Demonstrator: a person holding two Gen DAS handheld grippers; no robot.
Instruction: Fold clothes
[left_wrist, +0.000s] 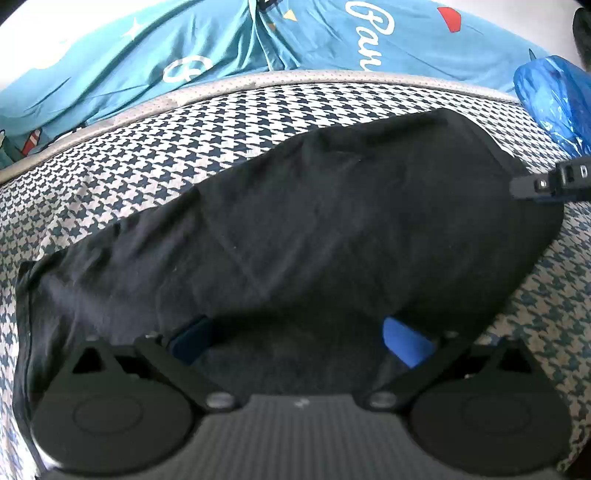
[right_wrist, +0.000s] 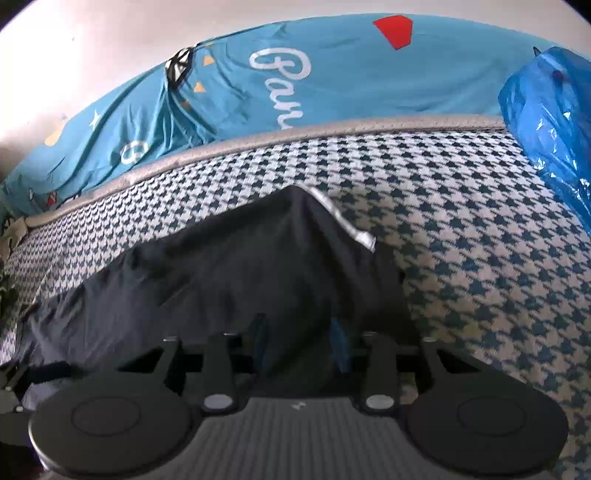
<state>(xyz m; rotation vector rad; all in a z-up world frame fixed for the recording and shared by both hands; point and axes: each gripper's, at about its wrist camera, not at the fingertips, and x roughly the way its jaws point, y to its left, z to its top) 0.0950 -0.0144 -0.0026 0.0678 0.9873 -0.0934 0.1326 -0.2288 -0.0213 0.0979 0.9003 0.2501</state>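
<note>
A black garment (left_wrist: 314, 221) lies spread flat on the houndstooth bed cover (left_wrist: 147, 155). My left gripper (left_wrist: 299, 343) hovers over its near edge, open, with the blue pads (left_wrist: 406, 345) wide apart and nothing pinched. My right gripper (right_wrist: 300, 345) is at the garment's (right_wrist: 229, 266) right end, where a white strip (right_wrist: 343, 218) runs along the folded edge. Its jaws stand a little apart, and dark cloth fills the gap and partly hides the pads. In the left wrist view, the right gripper (left_wrist: 524, 186) reaches in from the right edge.
A teal blanket with white lettering (right_wrist: 295, 81) is bunched behind the grey piped mattress edge (right_wrist: 332, 129). A blue plastic bag (right_wrist: 546, 122) sits at the far right. Bare houndstooth cover (right_wrist: 480, 258) lies to the right of the garment.
</note>
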